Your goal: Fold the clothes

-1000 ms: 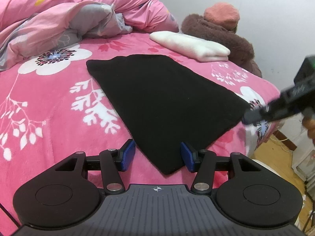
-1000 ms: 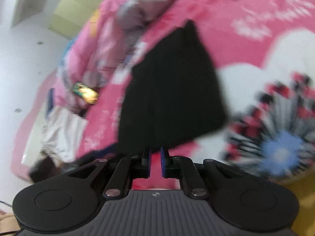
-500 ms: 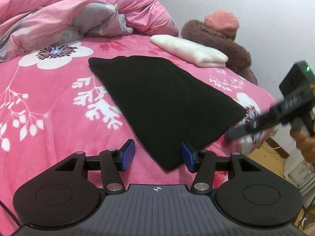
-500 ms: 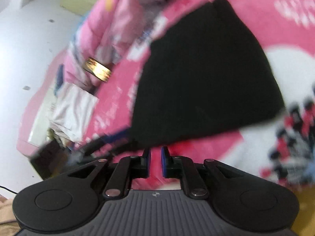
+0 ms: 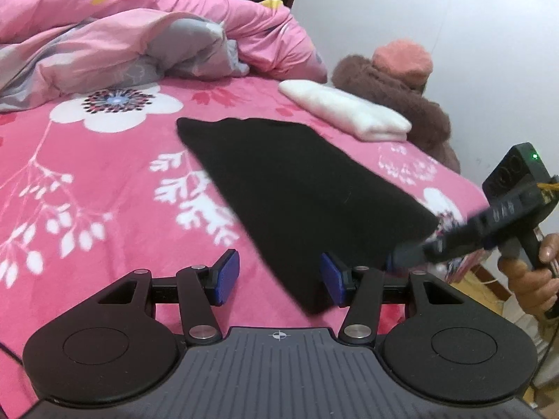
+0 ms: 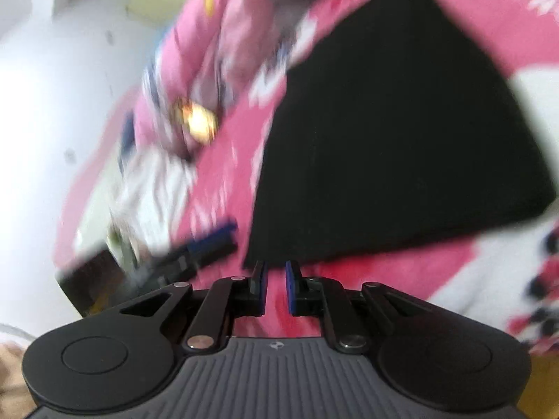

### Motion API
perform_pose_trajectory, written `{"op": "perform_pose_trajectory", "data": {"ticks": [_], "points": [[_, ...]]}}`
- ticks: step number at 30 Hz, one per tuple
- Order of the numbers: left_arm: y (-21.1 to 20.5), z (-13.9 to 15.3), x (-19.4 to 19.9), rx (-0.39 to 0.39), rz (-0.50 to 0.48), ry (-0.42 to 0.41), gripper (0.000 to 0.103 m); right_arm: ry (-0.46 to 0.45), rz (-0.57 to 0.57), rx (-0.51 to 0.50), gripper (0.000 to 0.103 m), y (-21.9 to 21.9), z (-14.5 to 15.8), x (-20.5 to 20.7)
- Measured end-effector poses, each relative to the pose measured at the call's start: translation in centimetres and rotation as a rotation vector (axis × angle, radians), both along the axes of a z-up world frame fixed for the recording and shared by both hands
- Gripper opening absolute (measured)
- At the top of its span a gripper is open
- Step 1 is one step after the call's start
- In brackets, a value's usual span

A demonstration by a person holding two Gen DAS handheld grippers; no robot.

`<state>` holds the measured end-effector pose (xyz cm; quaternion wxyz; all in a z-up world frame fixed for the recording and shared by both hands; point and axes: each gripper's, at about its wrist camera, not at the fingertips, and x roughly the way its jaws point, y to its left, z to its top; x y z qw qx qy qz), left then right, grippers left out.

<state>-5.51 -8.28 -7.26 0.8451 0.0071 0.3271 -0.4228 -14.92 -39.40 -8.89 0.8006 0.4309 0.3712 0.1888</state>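
Note:
A black garment (image 5: 307,188) lies flat, folded into a long strip, on the pink flowered bedspread (image 5: 87,181). My left gripper (image 5: 279,276) is open low over the bed. The strip's near corner lies between its blue pads, close to the right pad (image 5: 332,279), and neither pad presses on it. My right gripper (image 5: 405,256) comes in from the right, its tip at the garment's near right edge. In the blurred right wrist view its jaws (image 6: 276,286) stand almost closed with nothing between them, just short of the black garment (image 6: 401,139). The left gripper (image 6: 209,241) shows there as a blur.
A folded white garment (image 5: 346,111) lies at the far right of the bed, beside a brown fluffy garment (image 5: 394,94) and a pink hat (image 5: 401,59). A crumpled pink and grey quilt (image 5: 139,35) fills the head end. The bed's edge drops to the floor (image 5: 489,279) on the right, where a hand (image 5: 531,279) grips the handle.
The right gripper has moved down and inward along the bed's edge, closer to the garment's near right side and to the left gripper. The left gripper has barely shifted; both openings look unchanged.

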Motion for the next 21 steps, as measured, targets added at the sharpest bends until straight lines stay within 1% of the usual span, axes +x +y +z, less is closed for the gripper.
{"op": "perform_pose_trajectory", "data": {"ticks": [2, 4, 5, 6, 7, 8, 12, 13, 17, 19, 21], "points": [[-0.9, -0.3, -0.2, 0.026, -0.01, -0.005, 0.052, -0.03, -0.1, 0.008, 0.012, -2.0, 0.1, -0.6], [-1.7, -1.0, -0.5, 0.075, -0.013, -0.013, 0.052, -0.003, -0.189, -0.011, 0.011, -3.8, -0.8, -1.4], [-1.8, -1.2, -0.7, 0.086, -0.012, -0.025, 0.052, 0.014, -0.233, -0.006, 0.01, -4.6, -1.3, -1.9], [-1.8, -1.3, -0.8, 0.094, -0.011, -0.033, 0.052, 0.023, -0.275, 0.029, 0.01, -5.4, -2.0, -2.8], [-1.7, -1.3, -0.9, 0.095, -0.012, -0.034, 0.052, 0.025, -0.321, 0.062, 0.01, -6.0, -2.4, -3.9], [-1.6, -1.3, -0.9, 0.094, -0.012, -0.033, 0.052, 0.021, -0.362, 0.069, 0.01, -6.6, -2.6, -5.0], [-1.5, -1.3, -0.8, 0.093, -0.014, -0.028, 0.052, -0.004, -0.502, 0.064, 0.012, -8.6, -2.0, -8.7], [-1.5, -1.3, -0.8, 0.095, -0.014, -0.03, 0.052, -0.015, -0.514, 0.042, 0.012, -8.7, -1.4, -8.8], [-1.6, -1.3, -0.9, 0.096, -0.008, -0.032, 0.052, -0.075, -0.457, -0.008, 0.014, -7.0, 0.4, -6.4], [-1.7, -1.3, -1.0, 0.104, -0.006, -0.033, 0.052, -0.096, -0.4, -0.035, 0.015, -5.2, 0.8, -3.9], [-1.8, -1.2, -1.1, 0.111, -0.006, -0.033, 0.052, -0.093, -0.362, -0.043, 0.015, -4.0, 0.6, -2.0]]}}
